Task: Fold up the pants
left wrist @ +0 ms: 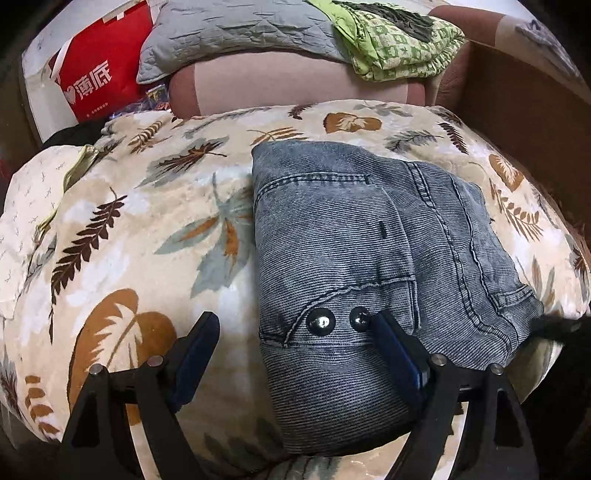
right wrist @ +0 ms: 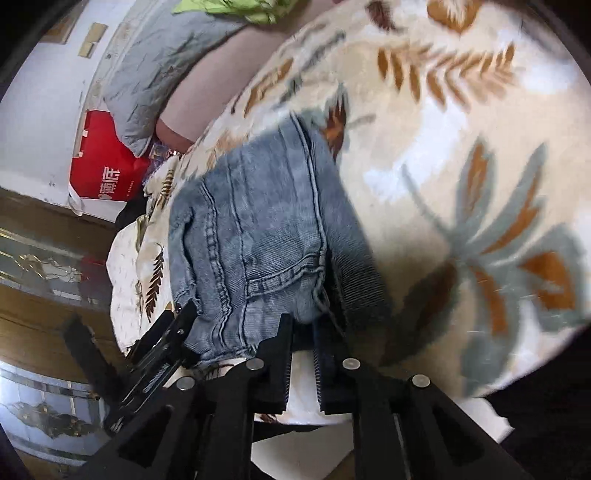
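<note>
Basically, the left wrist view gives the clean look: pants [left wrist: 369, 258] folded into a compact grey-blue denim bundle, lying on the leaf-print blanket [left wrist: 147, 229], with two metal buttons [left wrist: 320, 322] showing near the front edge. Behind the blanket: a grey quilted pillow [left wrist: 236, 33], a green patterned cloth [left wrist: 399, 48], a red bag [left wrist: 107, 70].

The right wrist view is tilted and motion-blurred. It adds what the left misses: patterned floor tiles [right wrist: 40, 266] and the left gripper's black frame seen from the side, at the bundle's edge.

Left gripper [left wrist: 293, 338]: jaws spread wide, straddling the near left corner of the bundle. One finger sits over the blanket, the other over the denim beside the buttons; contact unclear, nothing pinched.

Right gripper [right wrist: 301, 334]: jaws nearly together, narrow gap between the ribbed pads. Bundle's near edge lies right at the tips, but the gap shows pale fabric, not denim. No grip.
</note>
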### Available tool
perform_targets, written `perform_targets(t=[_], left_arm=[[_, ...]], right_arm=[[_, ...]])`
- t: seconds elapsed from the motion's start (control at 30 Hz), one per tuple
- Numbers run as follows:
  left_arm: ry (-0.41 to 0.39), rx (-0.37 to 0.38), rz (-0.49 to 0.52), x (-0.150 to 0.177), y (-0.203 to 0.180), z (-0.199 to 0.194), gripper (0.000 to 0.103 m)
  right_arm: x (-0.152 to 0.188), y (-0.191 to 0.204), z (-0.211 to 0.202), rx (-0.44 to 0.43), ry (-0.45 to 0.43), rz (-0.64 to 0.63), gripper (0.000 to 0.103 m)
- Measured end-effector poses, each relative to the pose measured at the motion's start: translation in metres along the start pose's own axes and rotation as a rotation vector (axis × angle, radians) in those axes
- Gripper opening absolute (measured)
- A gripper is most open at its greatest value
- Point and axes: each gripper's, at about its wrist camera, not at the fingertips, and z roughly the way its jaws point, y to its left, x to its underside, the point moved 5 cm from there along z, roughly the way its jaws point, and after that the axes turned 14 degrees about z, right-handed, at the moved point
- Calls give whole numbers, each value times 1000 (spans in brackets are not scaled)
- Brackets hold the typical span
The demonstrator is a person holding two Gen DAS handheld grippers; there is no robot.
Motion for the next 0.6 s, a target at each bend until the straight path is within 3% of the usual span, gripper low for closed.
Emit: perform_targets(t=[0.1, 0.17, 0.23, 0.3, 0.33, 0.4, 0.47, 0.5, 0.57, 0.6], left_arm=[[-5, -8, 2, 0, -3, 0, 86], [-8, -9, 6, 0, -3, 1, 86], [-6, -4, 1, -1, -2, 2, 86], [-6, 0, -2, -1, -1, 3, 86], [-5, 2, -6, -1, -1, 3, 86], [-9, 18, -2, -1, -2, 0, 86], [-27, 23, -14, -3, 0, -10, 85], [-79, 38, -33, -8, 0, -21, 85], [-115, 49, -26, -14, -4, -29, 85], [-89, 48, 15, -12, -12, -23, 85]], right_arm=[[-1, 21, -39, -51, -99, -38, 15], [-2, 49, -50, -97, -119, -99, 15], [-5, 72, -38, -148, -93, -144, 27], [-9, 75, -5, -145, -20, -121, 49], [-10, 73, 10, -122, -8, -131, 53], [-11, 35, 48, 62, 17, -97, 50], [-12, 20, 46, -5, -12, -66, 40], [-13, 20, 42, -12, 2, -56, 40], [-14, 25, 38, 18, 12, -71, 40], [-15, 31, 37, 44, 28, -89, 40]])
